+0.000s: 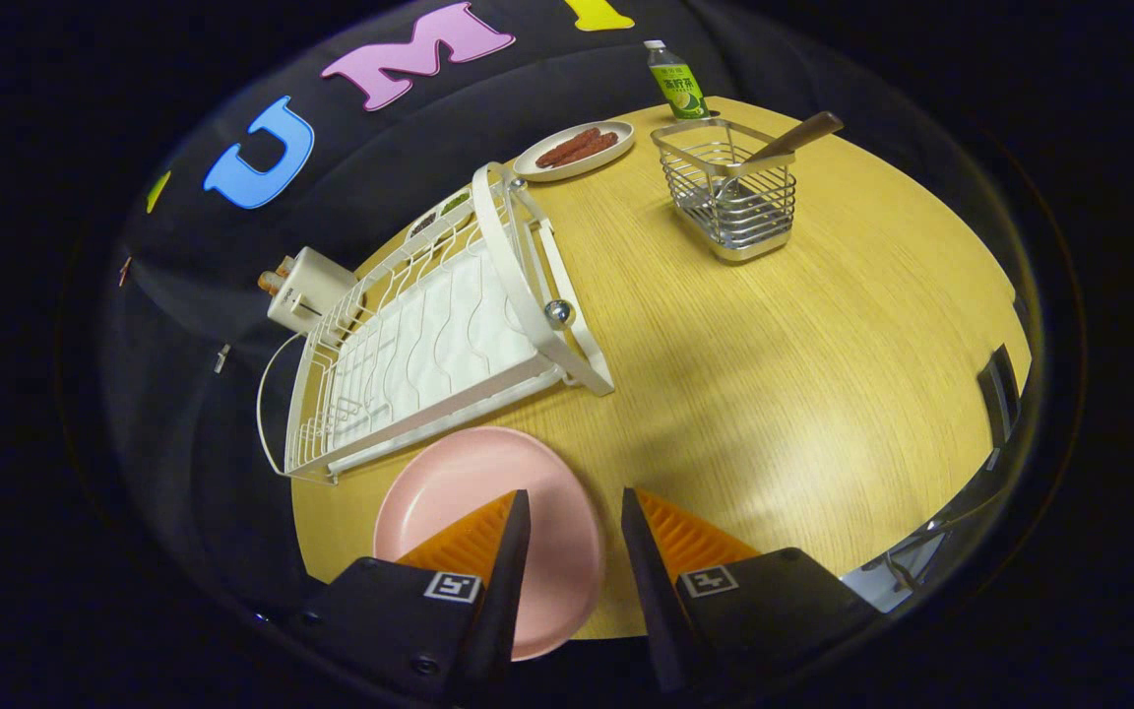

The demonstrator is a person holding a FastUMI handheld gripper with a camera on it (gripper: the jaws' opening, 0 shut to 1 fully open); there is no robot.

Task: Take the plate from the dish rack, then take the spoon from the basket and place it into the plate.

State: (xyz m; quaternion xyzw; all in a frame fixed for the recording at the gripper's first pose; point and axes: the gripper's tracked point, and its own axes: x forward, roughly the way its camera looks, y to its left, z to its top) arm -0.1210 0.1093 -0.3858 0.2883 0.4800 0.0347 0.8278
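A pink plate [469, 492] lies flat on the wooden table [774, 374], just in front of the white dish rack [429, 340], which stands empty. My gripper [575, 497] hovers above the plate's right part, open, with nothing between its fingers; the left finger overlaps the plate in the view. Far beyond the fingers stands a wire basket [729, 192] with a spoon [788, 143] leaning in it, its brown handle sticking out to the upper right.
A white oval dish with reddish sausages [577, 150] sits behind the rack, a green drink bottle [677, 84] behind the basket. A small white appliance [306, 288] stands off the rack's left side. Bare tabletop lies between the fingers and the basket.
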